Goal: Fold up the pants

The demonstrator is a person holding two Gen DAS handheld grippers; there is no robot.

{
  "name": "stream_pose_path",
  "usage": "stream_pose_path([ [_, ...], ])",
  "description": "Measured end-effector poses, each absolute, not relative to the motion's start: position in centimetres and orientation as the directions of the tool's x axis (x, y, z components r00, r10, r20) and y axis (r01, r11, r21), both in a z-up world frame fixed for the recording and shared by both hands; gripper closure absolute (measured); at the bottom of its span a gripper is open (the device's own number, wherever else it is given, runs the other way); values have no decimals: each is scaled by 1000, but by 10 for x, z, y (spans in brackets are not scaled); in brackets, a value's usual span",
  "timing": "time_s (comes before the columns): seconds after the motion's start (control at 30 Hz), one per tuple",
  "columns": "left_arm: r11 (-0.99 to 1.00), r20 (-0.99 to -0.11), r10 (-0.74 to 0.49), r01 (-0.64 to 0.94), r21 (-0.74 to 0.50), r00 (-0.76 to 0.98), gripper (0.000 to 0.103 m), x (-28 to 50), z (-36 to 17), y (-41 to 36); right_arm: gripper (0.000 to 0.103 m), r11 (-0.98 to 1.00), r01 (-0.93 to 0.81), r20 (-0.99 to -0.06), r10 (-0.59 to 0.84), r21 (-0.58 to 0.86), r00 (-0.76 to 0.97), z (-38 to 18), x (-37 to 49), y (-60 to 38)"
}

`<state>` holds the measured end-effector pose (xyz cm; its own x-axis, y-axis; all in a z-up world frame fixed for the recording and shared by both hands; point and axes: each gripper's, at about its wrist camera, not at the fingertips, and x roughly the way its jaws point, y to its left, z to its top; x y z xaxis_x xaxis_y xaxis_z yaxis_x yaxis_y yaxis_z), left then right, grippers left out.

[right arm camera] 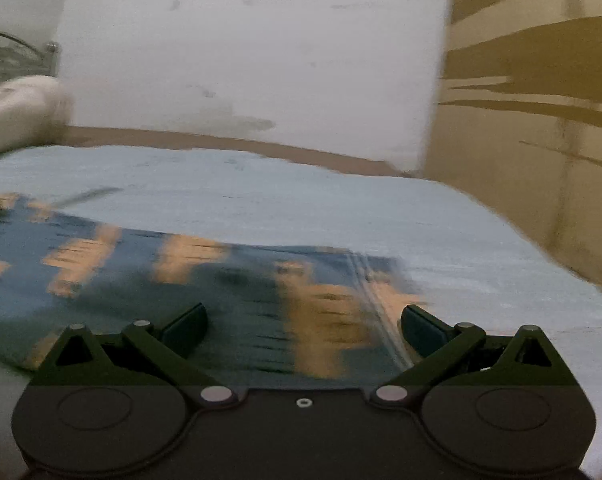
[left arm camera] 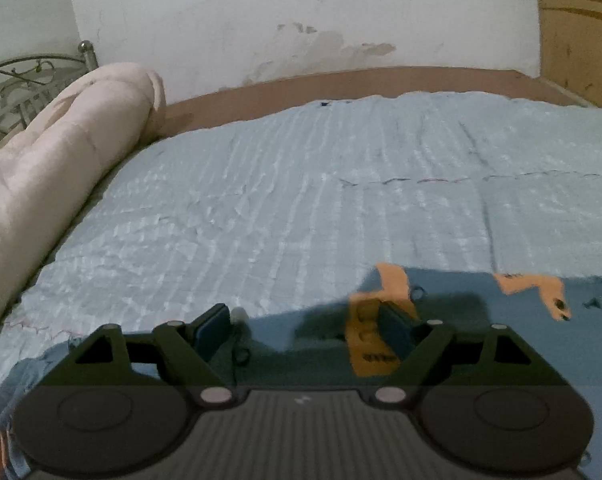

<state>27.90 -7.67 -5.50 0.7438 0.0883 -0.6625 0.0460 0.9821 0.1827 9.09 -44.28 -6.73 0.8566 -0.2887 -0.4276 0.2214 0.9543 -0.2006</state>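
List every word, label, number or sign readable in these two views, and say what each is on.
No text can be read.
Pants: dark marks on the orange patches, in the left wrist view, too blurred to tell whether they are lettering.
Pants in the right wrist view: motion-blurred, nothing legible.
Left gripper and right gripper: no lettering visible.
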Motion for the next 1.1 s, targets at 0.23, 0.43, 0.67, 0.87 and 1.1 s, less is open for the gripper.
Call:
stream_pose_path([
  [0.23,993,-630,76,-1,119,772,12,265,-35,-83,1,880,448,-376,-473,-157,797,-60,58,-512],
  [0.43,996,-588,-50,83,31,808,3,244,-23,-126,1,904,423,-363,-415,-63,834,-57,39,-513],
  [0.67,969,-586,-219,246,-35,780,2,220,-28,-190,1,883,450,-432,-462,-136,775,-66,49,-502],
  [0.87,915,-572,-360,397,-66,737,1,207,-36,-227,1,900,429,-357,-427,-78,831,-53,26,-490],
  [1.1,899,-630,-341,438,-1,698,1,202,-61,-245,1,883,264,-467,-59,387,882,-49,25,-507],
])
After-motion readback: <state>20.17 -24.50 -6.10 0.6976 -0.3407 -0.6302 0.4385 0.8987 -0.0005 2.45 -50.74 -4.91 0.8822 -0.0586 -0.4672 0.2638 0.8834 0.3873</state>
